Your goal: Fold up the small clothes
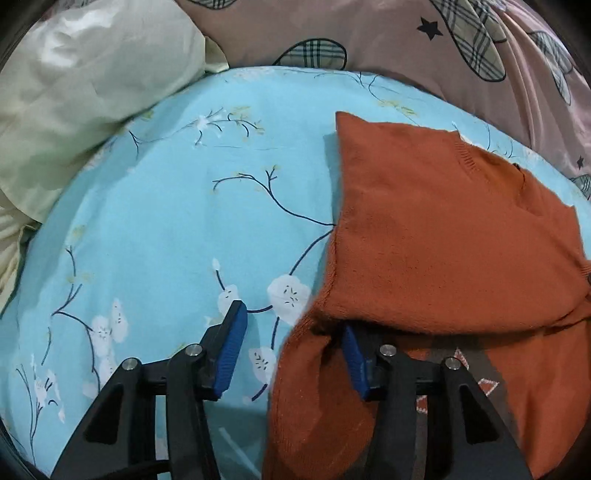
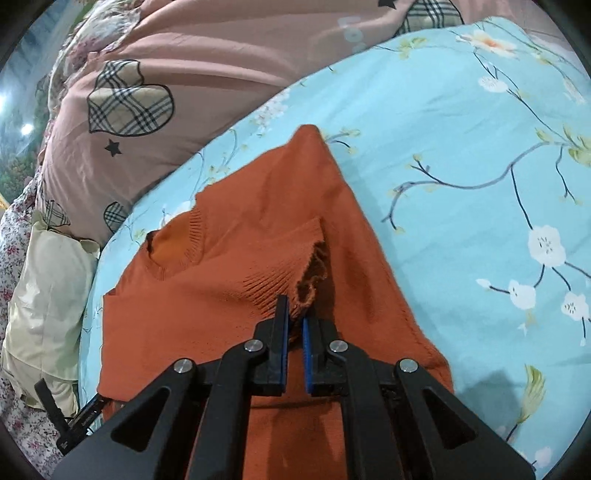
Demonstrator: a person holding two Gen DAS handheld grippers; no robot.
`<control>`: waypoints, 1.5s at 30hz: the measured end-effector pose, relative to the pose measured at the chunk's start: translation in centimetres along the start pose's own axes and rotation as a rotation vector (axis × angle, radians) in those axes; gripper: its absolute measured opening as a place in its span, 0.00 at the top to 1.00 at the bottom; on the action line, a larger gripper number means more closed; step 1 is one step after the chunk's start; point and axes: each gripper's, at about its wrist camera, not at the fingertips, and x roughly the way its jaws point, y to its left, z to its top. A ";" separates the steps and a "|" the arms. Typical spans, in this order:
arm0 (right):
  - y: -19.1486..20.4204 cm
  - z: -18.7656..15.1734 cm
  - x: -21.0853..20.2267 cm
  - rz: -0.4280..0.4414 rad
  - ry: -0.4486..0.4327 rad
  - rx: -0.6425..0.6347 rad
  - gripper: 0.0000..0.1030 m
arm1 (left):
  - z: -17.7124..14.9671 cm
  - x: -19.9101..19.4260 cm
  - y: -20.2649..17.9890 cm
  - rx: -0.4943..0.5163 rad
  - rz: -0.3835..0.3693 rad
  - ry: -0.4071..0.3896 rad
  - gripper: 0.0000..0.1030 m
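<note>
A rust-orange knit sweater point(image 1: 443, 236) lies partly folded on the bed, its ribbed cuff point(image 2: 295, 266) lifted above the flat body.

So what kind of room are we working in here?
Most likely a bedroom, on a bed: the orange sweater lies on a floral blue bedsheet, with a cream pillow and a pink quilt bunched behind it.

The sweater point(image 1: 443, 240) lies on the bedsheet point(image 1: 177, 229), with a quilt point(image 1: 388, 33) bunched behind it and a pillow point(image 1: 74, 92) at the sheet's far left corner. The left gripper point(image 1: 291, 336) sits at the sweater's near left edge, one finger over the sheet, the other under a fold. The right gripper point(image 2: 294, 317) is above the sweater's middle, a ribbed cuff point(image 2: 291, 273) between its fingers.
</note>
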 end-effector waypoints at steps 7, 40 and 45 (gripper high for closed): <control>2.0 0.0 -1.3 0.004 -0.039 -0.079 0.93 | 0.6 -0.1 2.2 -0.126 -0.037 -0.010 0.52; -5.9 -8.0 -12.6 -0.030 0.082 -0.098 0.50 | -7.4 -6.3 4.2 0.042 -0.344 0.140 0.40; -7.6 -12.3 -15.5 0.073 0.141 -0.104 0.50 | -11.8 -9.2 3.7 0.110 -0.425 0.148 0.39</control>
